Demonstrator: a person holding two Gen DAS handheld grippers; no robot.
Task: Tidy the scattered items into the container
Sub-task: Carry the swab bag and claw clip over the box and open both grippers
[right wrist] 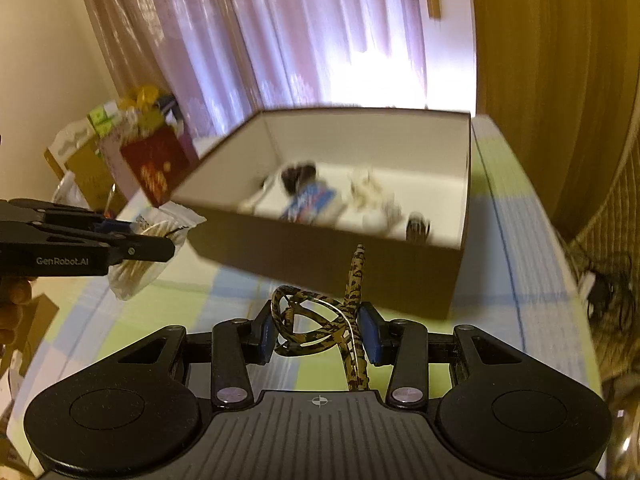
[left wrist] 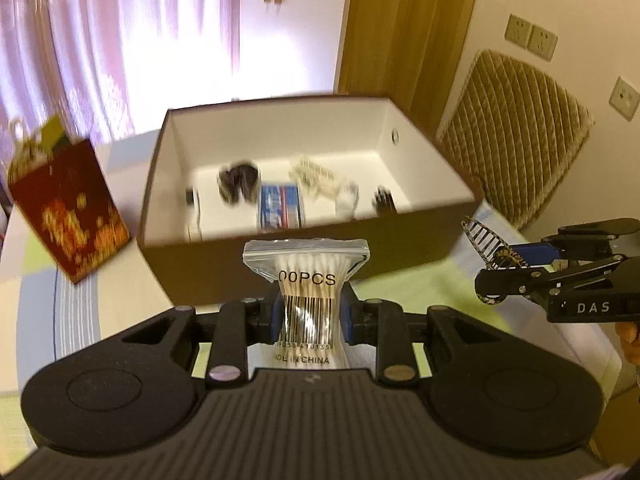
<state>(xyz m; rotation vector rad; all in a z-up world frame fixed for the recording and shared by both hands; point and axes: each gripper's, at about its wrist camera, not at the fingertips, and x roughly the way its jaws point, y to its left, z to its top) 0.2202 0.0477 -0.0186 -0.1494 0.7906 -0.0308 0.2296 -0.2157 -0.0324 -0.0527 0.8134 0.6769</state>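
Observation:
A brown box (left wrist: 256,256) with a white inside stands on the table, holding several small items, among them a blue packet (left wrist: 280,205). My left gripper (left wrist: 310,316) is shut on a clear bag of cotton swabs (left wrist: 306,276), held just short of the box's near wall. My right gripper (right wrist: 320,334) is shut on a leopard-patterned hair claw clip (right wrist: 320,320), near the box (right wrist: 400,276) on its right side. In the left wrist view the right gripper (left wrist: 504,268) with the clip (left wrist: 486,240) is at the right. In the right wrist view the left gripper (right wrist: 160,240) and the bag (right wrist: 160,236) are at the left.
A red gift bag (left wrist: 68,208) stands left of the box on a pastel checked tablecloth (right wrist: 160,308). Behind are pink curtains (left wrist: 100,32), a wooden panel and a quilted cushion (left wrist: 516,136) at the right. A hand (right wrist: 12,300) shows at the left edge.

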